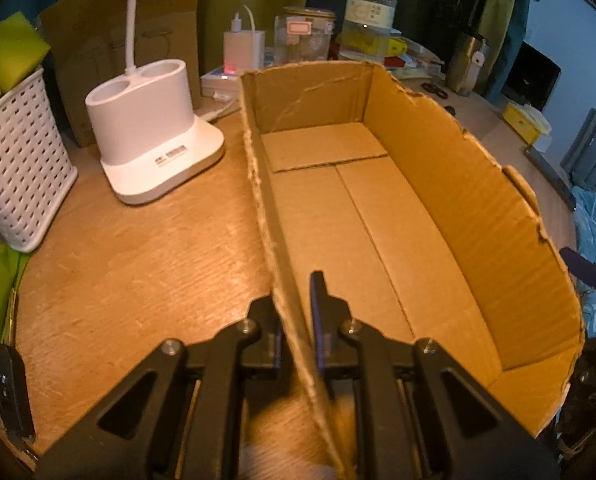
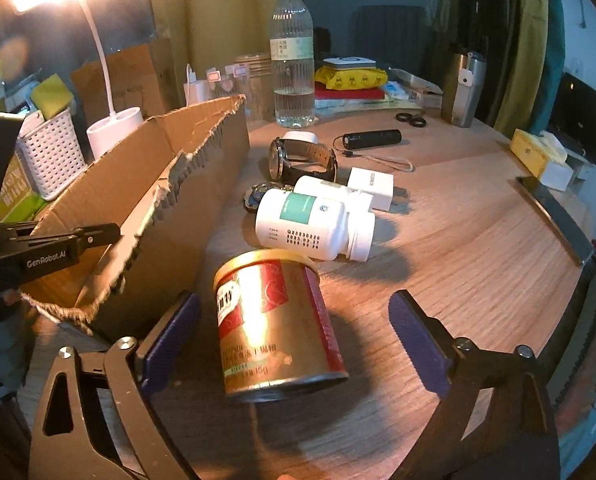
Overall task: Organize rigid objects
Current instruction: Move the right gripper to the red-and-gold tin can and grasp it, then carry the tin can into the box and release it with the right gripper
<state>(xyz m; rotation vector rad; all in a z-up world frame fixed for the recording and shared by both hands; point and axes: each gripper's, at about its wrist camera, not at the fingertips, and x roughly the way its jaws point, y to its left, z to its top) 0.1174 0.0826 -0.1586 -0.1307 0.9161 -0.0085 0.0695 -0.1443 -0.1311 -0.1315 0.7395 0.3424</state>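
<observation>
An open cardboard box (image 1: 377, 208) lies on the wooden table, nothing inside it. My left gripper (image 1: 298, 312) is shut on the box's left wall, one finger on each side. In the right wrist view the box (image 2: 170, 200) is at left with the left gripper (image 2: 58, 248) on its far wall. My right gripper (image 2: 294, 336) is open around a gold and red tin (image 2: 278, 324) lying on its side, pads apart from it. Behind the tin lie two white pill bottles (image 2: 309, 224), a wristwatch (image 2: 301, 160), a white charger block (image 2: 369, 188) and a black flashlight (image 2: 373, 138).
A white lamp base (image 1: 154, 128) and a white perforated basket (image 1: 18, 168) stand left of the box. A water bottle (image 2: 294, 60), jars, a steel tumbler (image 2: 463, 88), scissors (image 2: 411, 118) and yellow packs crowd the back. A dark strip (image 2: 553, 216) lies at the table's right edge.
</observation>
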